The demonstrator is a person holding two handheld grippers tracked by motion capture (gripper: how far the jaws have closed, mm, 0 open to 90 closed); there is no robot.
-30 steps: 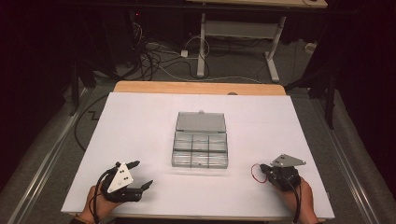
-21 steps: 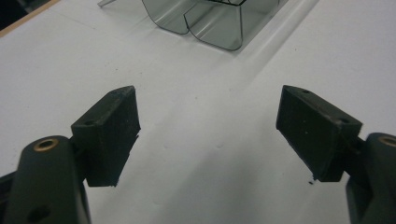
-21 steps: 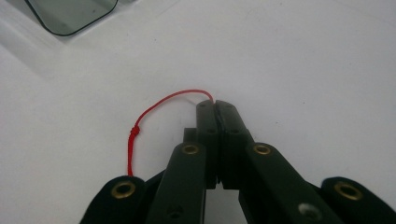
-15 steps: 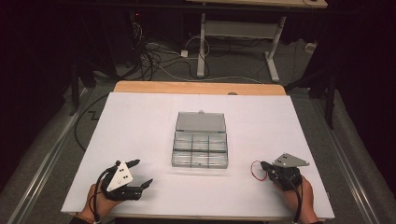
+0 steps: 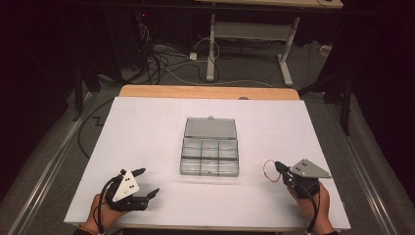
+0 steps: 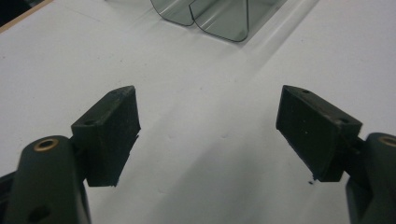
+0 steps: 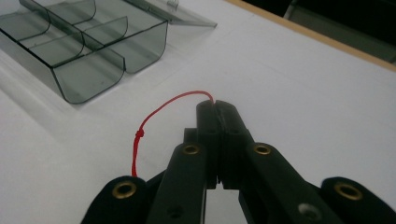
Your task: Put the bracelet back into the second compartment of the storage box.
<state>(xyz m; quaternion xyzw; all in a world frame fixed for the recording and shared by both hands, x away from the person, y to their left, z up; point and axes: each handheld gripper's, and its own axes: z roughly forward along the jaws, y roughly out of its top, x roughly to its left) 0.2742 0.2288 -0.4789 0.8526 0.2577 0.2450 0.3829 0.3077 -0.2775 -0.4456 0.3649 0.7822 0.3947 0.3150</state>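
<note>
Red knotted string (image 7: 159, 112) looped, pinched in right gripper (image 7: 215, 103) fingers, left gripper (image 6: 208, 130) fingers wide.

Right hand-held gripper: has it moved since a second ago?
No. In the high view the right hand-held gripper, shut on the red string, sits the same way right of the clear box.

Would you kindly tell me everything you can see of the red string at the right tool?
The red string is a thin, bright red cord that looks like thread or fine twine. It forms a loop with a small knot partway along. One end is pinched between the shut jaws of the right tool; the other runs back beside the tool's body. In the high view the loop arcs out toward the clear compartment box without touching it, above the white table; whether it rests on the table I cannot tell.
</note>
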